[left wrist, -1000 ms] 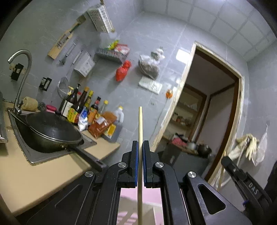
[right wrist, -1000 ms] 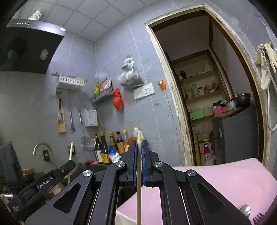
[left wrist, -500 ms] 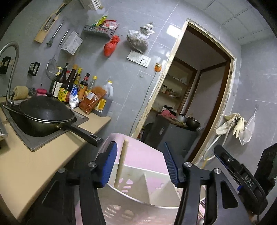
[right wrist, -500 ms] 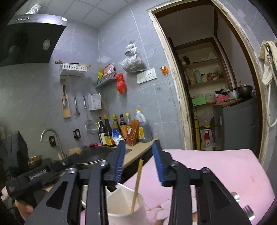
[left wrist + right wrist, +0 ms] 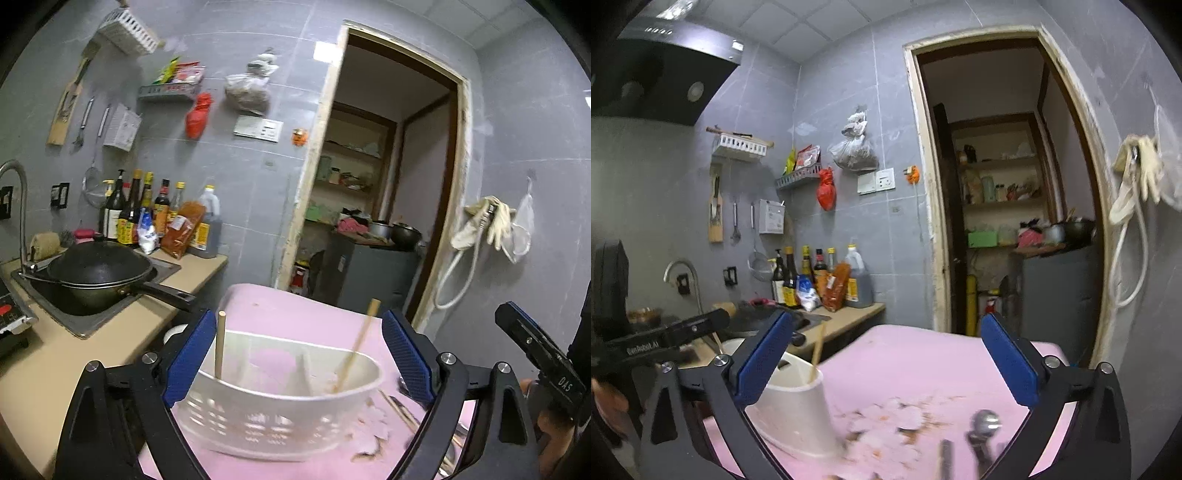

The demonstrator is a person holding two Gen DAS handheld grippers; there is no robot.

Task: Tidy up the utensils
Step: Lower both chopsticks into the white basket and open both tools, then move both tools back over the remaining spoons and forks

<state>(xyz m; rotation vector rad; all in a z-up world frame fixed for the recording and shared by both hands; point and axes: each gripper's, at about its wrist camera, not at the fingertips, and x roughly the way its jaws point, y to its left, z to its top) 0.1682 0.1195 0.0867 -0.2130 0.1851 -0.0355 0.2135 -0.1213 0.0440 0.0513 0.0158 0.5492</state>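
While both the left gripper (image 5: 299, 354) and right gripper (image 5: 886, 360) stand wide apart, neither holds anything. Two chopsticks (image 5: 220, 345) lean inside the white caddy (image 5: 280, 417) on the pink mat (image 5: 295, 310).

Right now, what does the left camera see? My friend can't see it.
A white basket on a pink mat holds two wooden chopsticks, between the open left gripper. A black wok sits behind.
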